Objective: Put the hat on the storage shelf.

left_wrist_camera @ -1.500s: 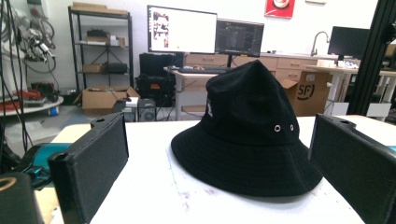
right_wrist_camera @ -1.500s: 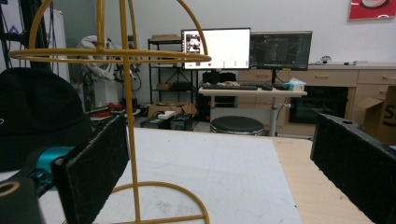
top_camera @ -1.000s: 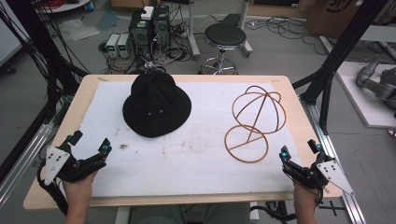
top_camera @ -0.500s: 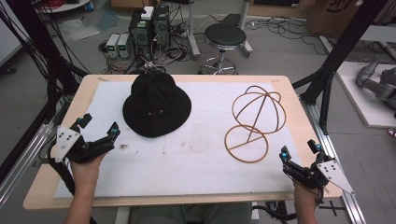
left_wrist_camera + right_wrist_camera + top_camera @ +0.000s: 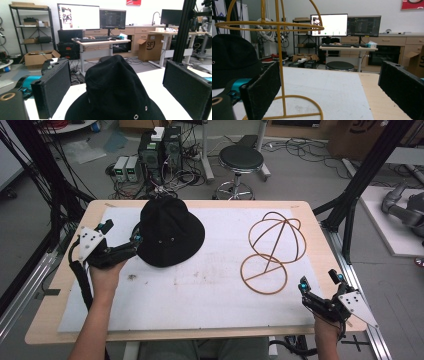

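left gripper (image 5: 121, 238) reaching in at the black hat's (image 5: 170, 231) left brim, jaws wide apart and gripping nothing, hat back-left on the table (image 5: 210, 320), right gripper (image 5: 320, 283) gaping empty near the front-right edge, wire hat stand (image 5: 272, 251) just beyond, bare mat in between

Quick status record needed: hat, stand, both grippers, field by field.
hat: black bucket hat, brim flat on the table's white mat, left of centre
stand: gold wire hat stand, upright, bare, right of the hat and apart from it
left gripper: open, at the hat's left brim, jaws either side of it
right gripper: open, near the table's right front corner, holding nothing
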Available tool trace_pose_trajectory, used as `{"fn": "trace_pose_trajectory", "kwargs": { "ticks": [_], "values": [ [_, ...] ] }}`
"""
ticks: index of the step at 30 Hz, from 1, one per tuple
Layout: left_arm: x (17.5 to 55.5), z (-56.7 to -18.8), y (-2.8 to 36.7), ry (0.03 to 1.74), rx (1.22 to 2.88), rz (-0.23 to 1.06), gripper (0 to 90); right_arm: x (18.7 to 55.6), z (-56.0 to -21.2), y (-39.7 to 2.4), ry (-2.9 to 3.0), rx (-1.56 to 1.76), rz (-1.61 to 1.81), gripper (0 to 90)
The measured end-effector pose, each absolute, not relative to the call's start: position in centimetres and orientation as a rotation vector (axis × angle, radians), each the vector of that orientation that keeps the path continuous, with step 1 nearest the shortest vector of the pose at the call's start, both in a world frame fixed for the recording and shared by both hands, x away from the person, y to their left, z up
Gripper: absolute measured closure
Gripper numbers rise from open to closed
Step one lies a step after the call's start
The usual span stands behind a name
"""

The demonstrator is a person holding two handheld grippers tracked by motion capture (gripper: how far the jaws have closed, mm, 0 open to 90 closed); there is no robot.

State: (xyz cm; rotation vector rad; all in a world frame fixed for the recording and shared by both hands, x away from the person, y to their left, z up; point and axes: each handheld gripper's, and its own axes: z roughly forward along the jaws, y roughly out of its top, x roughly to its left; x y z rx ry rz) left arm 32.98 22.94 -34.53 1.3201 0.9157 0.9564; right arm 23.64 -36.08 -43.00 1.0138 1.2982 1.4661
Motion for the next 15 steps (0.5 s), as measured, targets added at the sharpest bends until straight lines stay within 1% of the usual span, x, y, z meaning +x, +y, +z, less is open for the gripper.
{"fn": "trace_pose_trajectory", "kwargs": {
  "ticks": [11, 15],
  "values": [
    [35.4, -33.6, 21.4, 0.916, 1.366, 0.948, 9.3, 23.7, -43.0, -36.1, 1.297, 1.013, 1.471, 4.3],
    [36.4, -33.3, 20.8, 0.914, 1.359, 0.938, 9.3, 23.9, -43.0, -35.9, 1.307, 1.002, 1.471, 4.3]
  ]
}}
